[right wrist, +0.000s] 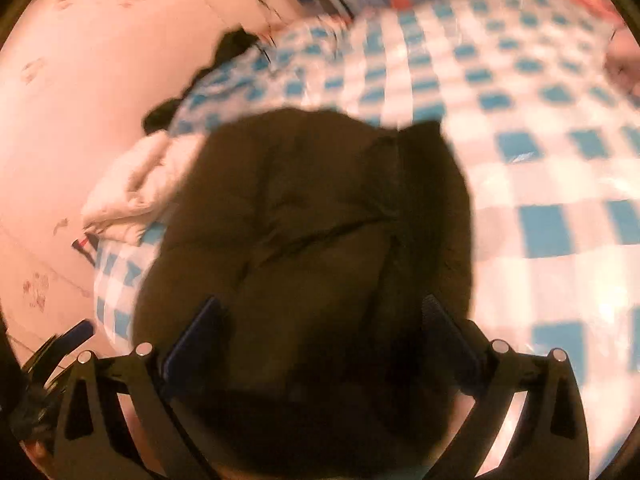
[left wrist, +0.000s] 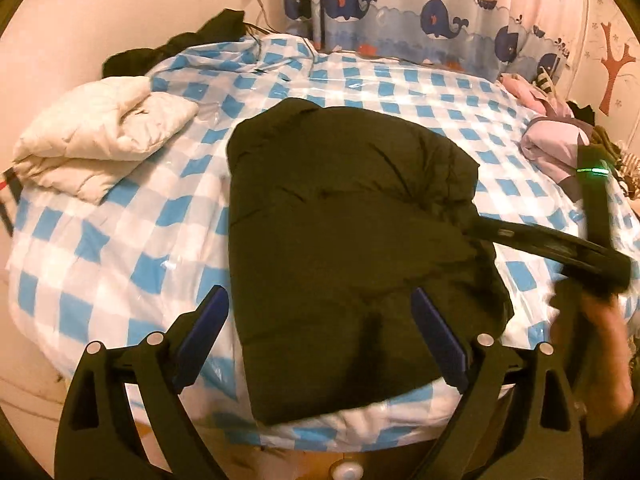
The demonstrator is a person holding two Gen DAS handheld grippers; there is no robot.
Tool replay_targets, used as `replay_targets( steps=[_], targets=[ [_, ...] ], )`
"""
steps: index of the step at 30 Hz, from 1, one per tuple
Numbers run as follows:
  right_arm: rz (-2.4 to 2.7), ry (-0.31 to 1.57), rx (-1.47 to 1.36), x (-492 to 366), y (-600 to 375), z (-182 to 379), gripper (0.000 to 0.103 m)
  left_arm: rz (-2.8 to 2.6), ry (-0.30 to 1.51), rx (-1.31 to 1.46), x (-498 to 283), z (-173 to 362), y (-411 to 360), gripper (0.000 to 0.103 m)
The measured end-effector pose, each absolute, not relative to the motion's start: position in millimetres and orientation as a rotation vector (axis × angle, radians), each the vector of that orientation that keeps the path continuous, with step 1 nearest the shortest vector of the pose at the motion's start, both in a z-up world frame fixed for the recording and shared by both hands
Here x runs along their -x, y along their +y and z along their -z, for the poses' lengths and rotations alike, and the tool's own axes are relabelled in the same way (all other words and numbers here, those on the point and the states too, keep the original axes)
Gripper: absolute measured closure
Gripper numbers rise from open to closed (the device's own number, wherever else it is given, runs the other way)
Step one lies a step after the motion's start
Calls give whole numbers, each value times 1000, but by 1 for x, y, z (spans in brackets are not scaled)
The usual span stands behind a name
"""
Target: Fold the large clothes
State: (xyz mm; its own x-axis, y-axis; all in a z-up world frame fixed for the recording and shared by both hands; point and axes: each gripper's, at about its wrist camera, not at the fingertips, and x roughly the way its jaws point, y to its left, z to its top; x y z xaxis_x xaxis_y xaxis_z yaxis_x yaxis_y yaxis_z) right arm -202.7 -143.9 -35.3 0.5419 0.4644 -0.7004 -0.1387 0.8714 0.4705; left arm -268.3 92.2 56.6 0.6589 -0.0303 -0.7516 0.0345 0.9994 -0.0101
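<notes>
— Two grippers, what are they doing?
— Left gripper (left wrist: pixel 320 320) has its jaws spread wide, nothing between the pads; it hangs above the near edge of the dark puffy jacket (left wrist: pixel 352 240). Right gripper (right wrist: pixel 324 336) also looks wide apart over that jacket, though its view is blurred, so contact is hard to judge.
— Where does the jacket lie?
— Folded into a bundle on the blue-and-white checked bed cover (left wrist: pixel 120 232). A folded cream quilted coat (left wrist: pixel 100 140) sits apart, at the bed's left edge.

Both wrist views angled down, close above bed (left wrist: pixel 120 240), sharing black garment (left wrist: pixel 340 220)
</notes>
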Motion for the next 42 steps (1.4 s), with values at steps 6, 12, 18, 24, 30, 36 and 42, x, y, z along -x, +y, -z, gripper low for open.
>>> replay_targets(
  steps=[6, 12, 18, 24, 30, 36, 42],
  targets=[
    [-310, 882, -254, 272, -119, 3, 6, 9, 811, 1, 301, -58, 81, 13],
    [-301, 829, -126, 315, -90, -25, 6, -39, 772, -28, 330, -68, 83, 12],
    [-265, 764, -91, 326, -78, -42, 6, -88, 724, -38, 343, -80, 95, 12],
    [-190, 757, 15, 328, -68, -50, 6, -105, 709, -28, 348, -84, 106, 11],
    [-177, 780, -8, 321, -73, -50, 6, -111, 709, -8, 348, -84, 115, 11],
    [-223, 770, -13, 322, -66, -55, 6, -117, 703, -15, 350, -84, 114, 11],
    [-186, 774, 14, 323, -63, -55, 6, -116, 707, -13, 350, -84, 114, 11]
  ],
)
